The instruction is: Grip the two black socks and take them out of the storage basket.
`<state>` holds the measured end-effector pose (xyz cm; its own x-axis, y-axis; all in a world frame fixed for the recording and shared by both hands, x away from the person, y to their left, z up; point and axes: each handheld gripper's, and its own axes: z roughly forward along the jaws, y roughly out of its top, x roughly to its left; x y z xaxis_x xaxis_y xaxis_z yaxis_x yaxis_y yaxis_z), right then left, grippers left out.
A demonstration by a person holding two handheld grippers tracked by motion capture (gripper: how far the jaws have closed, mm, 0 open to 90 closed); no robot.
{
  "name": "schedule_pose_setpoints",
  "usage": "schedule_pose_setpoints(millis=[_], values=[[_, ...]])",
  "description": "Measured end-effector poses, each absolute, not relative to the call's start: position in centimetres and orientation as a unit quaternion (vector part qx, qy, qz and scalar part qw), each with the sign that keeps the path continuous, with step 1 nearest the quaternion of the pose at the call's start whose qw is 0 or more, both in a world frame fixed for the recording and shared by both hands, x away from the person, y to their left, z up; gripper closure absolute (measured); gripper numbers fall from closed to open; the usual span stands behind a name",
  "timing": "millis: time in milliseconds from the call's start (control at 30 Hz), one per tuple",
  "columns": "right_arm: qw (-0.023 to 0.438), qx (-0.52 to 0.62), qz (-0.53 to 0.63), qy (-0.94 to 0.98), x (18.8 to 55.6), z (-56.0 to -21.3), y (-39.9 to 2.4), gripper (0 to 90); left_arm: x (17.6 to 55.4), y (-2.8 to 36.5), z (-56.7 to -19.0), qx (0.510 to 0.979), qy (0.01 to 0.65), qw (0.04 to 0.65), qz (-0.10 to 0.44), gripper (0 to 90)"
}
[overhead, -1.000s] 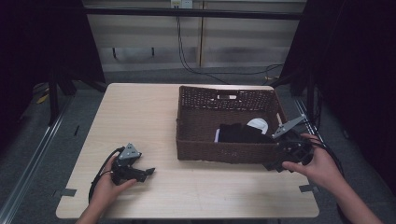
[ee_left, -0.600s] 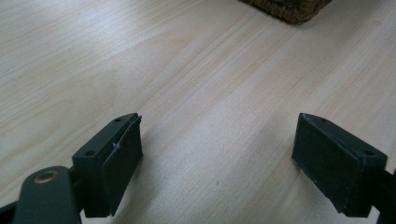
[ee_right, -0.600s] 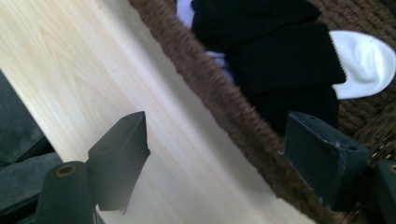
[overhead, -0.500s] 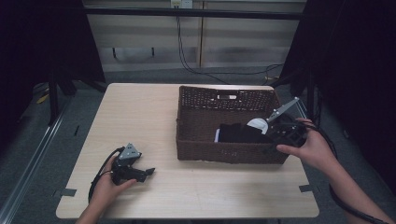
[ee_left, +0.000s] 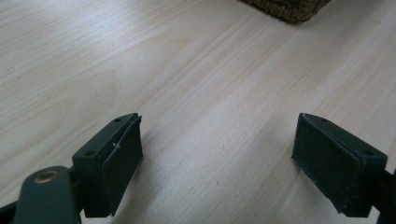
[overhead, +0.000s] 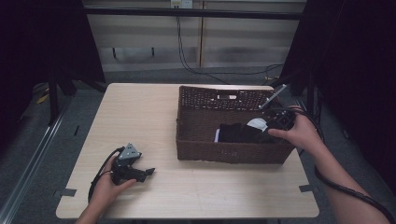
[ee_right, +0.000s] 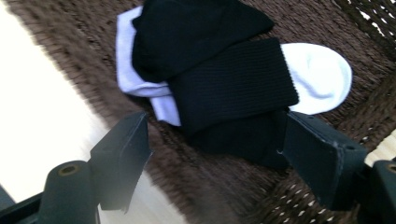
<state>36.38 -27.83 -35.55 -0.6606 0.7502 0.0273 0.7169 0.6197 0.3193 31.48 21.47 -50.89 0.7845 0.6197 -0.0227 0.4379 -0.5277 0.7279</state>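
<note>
High view first: a brown basket (overhead: 233, 151) sits on the right half of the wooden table (overhead: 154, 112). Dark socks (overhead: 240, 133) and a white sock (overhead: 256, 124) lie inside it, near its right end. A second ago the right gripper (overhead: 273, 128) was out in front of the basket by the table edge. Now it has come up over the rim and hangs above the socks. I think that means the sock picking is about to start. The left gripper (overhead: 148, 171) has not moved and lies on the table, well apart from the basket.

Left gripper view next: its jaws are wide apart with nothing but bare table (ee_left: 196, 70) between them. A corner of the basket (ee_left: 289, 9) peeks in at the top.

Right gripper view last: the jaws are spread wide and hold nothing. Black socks (ee_right: 224, 79) lie on the basket floor (ee_right: 196, 186), stacked over white socks (ee_right: 322, 77). The top black sock is long, and its long way runs across from one jaw toward the other, tilted a bit. The white toe pokes out toward the right jaw. The right jaw is just beside the black pile, but nothing is pinched yet.
</note>
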Motion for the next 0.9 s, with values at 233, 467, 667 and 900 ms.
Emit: schedule_pose_setpoints(millis=[233,467,667,900], values=[[0.049,0.416,0.131,0.898,38.5,-37.0,-27.7,25.5,31.5,21.5,-50.9,0.866,0.304,0.377,0.121,15.2],[0.035,0.420,0.111,0.900,40.0,-39.5,-27.5,29.5,31.5,21.5,-50.9,0.865,0.307,0.379,0.118,15.2],[0.014,0.415,0.093,0.905,40.8,-41.4,-26.8,31.2,31.5,21.5,-50.9,0.865,0.306,0.379,0.118,15.2],[0.002,0.405,0.087,0.910,41.3,-43.0,-26.0,34.9,31.5,21.5,-50.9,0.865,0.306,0.379,0.118,15.2]])
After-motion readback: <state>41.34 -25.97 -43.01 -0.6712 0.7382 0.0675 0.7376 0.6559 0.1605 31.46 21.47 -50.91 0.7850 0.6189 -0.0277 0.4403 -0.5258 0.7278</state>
